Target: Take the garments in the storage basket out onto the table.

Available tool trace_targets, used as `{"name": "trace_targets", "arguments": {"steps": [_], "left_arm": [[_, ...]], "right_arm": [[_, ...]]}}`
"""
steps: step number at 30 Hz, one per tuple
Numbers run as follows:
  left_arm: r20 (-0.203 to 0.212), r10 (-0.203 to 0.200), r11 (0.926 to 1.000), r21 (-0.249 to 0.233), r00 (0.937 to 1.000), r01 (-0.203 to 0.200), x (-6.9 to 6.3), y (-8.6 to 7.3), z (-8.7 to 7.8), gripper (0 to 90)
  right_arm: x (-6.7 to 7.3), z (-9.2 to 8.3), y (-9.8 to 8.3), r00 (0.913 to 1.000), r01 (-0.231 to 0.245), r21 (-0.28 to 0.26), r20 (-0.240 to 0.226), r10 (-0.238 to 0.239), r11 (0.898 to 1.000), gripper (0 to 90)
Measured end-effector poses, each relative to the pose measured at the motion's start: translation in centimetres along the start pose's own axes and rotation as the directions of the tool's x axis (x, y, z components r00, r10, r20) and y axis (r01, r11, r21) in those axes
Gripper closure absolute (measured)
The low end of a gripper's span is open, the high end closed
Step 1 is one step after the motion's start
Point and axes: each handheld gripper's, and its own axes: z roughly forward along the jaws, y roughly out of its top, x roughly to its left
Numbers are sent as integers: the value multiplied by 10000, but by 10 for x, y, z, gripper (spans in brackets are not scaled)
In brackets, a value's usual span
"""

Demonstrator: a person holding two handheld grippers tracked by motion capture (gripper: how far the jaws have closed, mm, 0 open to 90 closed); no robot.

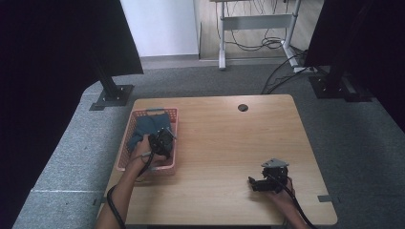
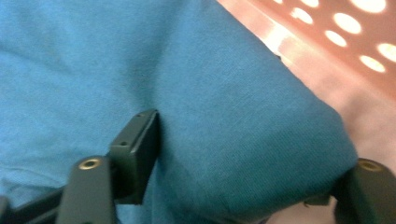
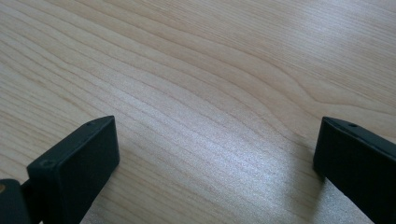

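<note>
Two tongs: left (image 2: 243, 186) pinching blue cloth (image 2: 210, 93) in basket (image 1: 125, 143); right (image 3: 215, 154) wide; no writing legible.

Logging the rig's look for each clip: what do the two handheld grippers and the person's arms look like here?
Both are black. The left gripper trails a black cable along a bare, sleeveless forearm. The right gripper carries a grey three-cornered plate on top and a black cable too. Up close, the left fingers are flat black blocks with brass-coloured screw fittings; the right fingers are plain matte black.
</note>
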Motion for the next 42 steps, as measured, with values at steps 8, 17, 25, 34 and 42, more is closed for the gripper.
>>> {"name": "trace_targets", "arguments": {"steps": [8,17,25,34,42], "left_arm": [[-296,17,9979,-654,9996,-36,1,-7,-2,528],[-783,72,9920,-1255,9969,-170,0,-15,-8,606],[-962,-276,9817,-1904,9950,88,3,-23,-17,615],[-600,-1401,9409,-3191,9883,1140,16,-39,-34,627],[-468,-1936,9127,-3750,9800,1624,22,-47,-43,629]], "right_arm": [[0,0,0,10000,5,-3,-3,-5,10000,0],[0,0,0,10000,38,-13,-33,-39,10000,4],[0,-1,0,9999,104,-31,-98,-104,9999,9],[1,-1,0,9999,105,-44,-114,-105,9999,14],[1,-1,-1,9998,131,-76,-151,-132,9999,21]]}}
